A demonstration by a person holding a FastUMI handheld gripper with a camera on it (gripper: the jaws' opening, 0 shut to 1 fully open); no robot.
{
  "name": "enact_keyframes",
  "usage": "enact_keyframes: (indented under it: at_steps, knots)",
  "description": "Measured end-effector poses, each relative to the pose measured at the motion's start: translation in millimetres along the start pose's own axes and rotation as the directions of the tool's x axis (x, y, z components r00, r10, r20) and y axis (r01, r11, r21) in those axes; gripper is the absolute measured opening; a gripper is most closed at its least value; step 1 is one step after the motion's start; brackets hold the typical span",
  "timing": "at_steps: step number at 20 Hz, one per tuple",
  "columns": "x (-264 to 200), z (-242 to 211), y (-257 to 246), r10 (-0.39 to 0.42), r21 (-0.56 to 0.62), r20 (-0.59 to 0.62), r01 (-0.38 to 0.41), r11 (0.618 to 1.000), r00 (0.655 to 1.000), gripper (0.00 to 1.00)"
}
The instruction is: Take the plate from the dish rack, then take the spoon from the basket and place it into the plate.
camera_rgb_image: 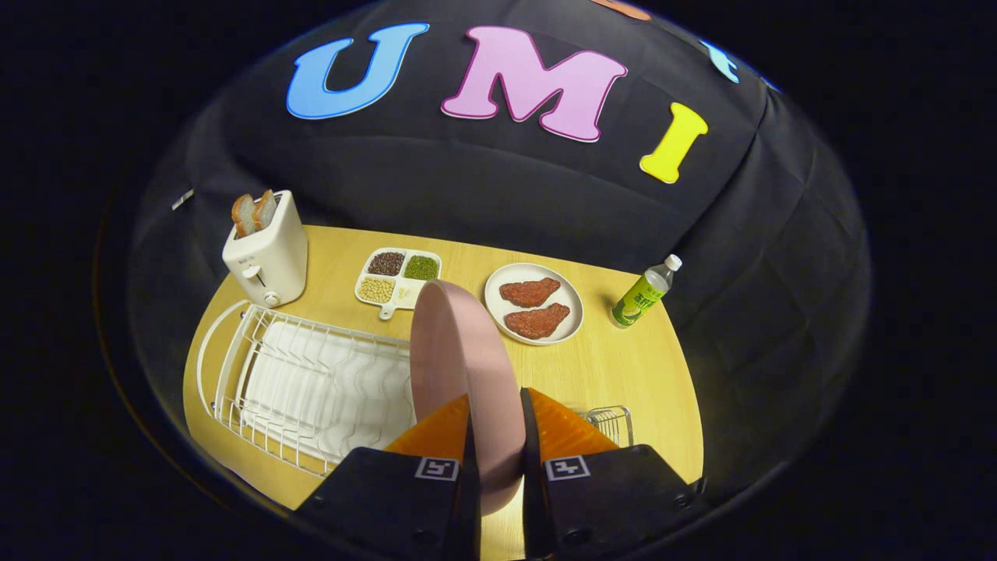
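Note:
My gripper (496, 436) is shut on a pink plate (456, 351), which stands on edge between the two fingers and rises ahead of them. The plate is held above the right end of the white wire dish rack (311, 382), clear of its slots. A small wire basket (611, 423) peeks out just beyond the right finger; its contents are hidden, so no spoon is visible.
On the wooden table (623, 366) beyond the rack stand a white toaster (267, 253) with bread slices, a divided dish of beans (397, 278), a white plate with two meat pieces (533, 304) and a green bottle (642, 294) at the far right.

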State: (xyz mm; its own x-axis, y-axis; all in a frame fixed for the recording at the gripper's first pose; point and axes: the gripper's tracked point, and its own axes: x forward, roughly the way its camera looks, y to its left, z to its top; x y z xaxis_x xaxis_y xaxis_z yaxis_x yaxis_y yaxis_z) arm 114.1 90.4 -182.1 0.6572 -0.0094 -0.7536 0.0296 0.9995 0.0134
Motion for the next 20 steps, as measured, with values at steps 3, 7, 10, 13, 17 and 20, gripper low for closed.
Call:
enact_keyframes:
  at_steps: [3, 7, 10, 13, 17, 20]
  knots:
    - [-28, 2, -11, 0.061, 0.043, 0.039, -0.062, 0.997, 0.997, 0.25]
    - [-68, -7, -27, 0.137, 0.086, 0.068, -0.143, 0.986, 0.988, 0.25]
    - [-94, -30, -24, 0.242, 0.127, 0.051, -0.247, 0.961, 0.969, 0.25]
    - [-112, -69, -18, 0.337, 0.191, -0.011, -0.329, 0.925, 0.941, 0.25]
    - [-122, -132, 1, 0.438, 0.280, -0.108, -0.395, 0.875, 0.893, 0.25]
    - [-127, -175, 15, 0.491, 0.326, -0.162, -0.423, 0.845, 0.856, 0.25]
